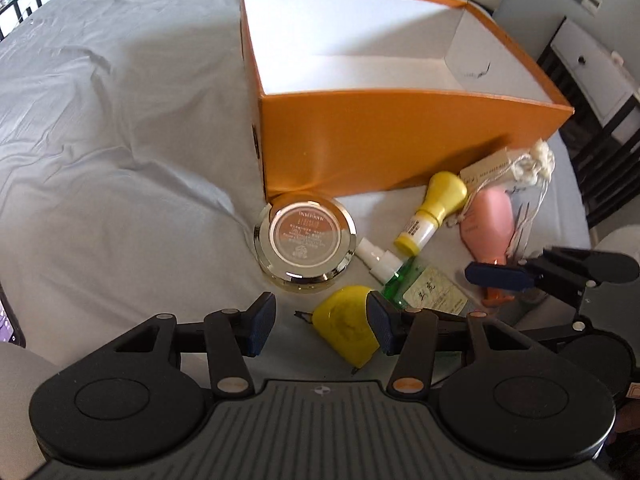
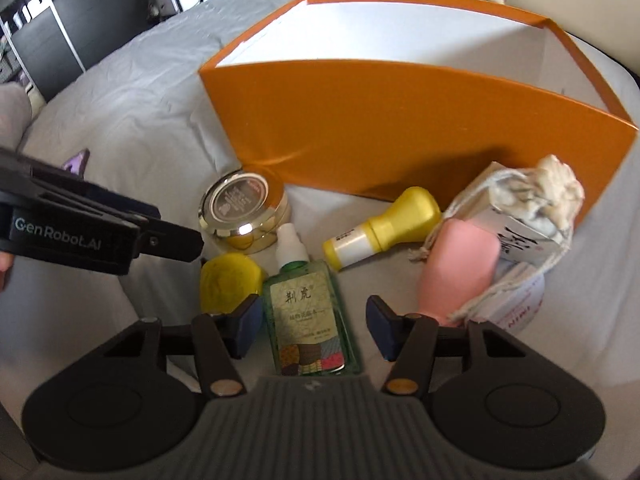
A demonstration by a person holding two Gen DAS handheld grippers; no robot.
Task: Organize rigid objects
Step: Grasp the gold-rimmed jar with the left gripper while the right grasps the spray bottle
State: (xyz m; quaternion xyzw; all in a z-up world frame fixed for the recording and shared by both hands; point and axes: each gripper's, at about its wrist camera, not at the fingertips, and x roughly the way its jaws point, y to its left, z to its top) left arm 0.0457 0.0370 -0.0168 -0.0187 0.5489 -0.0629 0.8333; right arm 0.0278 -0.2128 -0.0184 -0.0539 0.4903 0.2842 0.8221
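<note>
An empty orange box (image 1: 400, 136) with a white inside stands on the bed; it also shows in the right wrist view (image 2: 400, 128). In front of it lie a gold round compact (image 1: 306, 242), a yellow tape measure (image 1: 348, 332), a green spray bottle (image 2: 308, 304), a yellow-capped bottle (image 2: 384, 226) and a pink bottle (image 2: 460, 264). My left gripper (image 1: 322, 326) is open, its right finger against the tape measure. My right gripper (image 2: 314, 326) is open with the green bottle between its fingers.
A cloth drawstring pouch with a white card box (image 2: 532, 216) lies at the right, against the orange box. The grey bedsheet (image 1: 120, 140) spreads to the left. A dark chair and white cabinet (image 1: 592, 76) stand past the bed's right edge.
</note>
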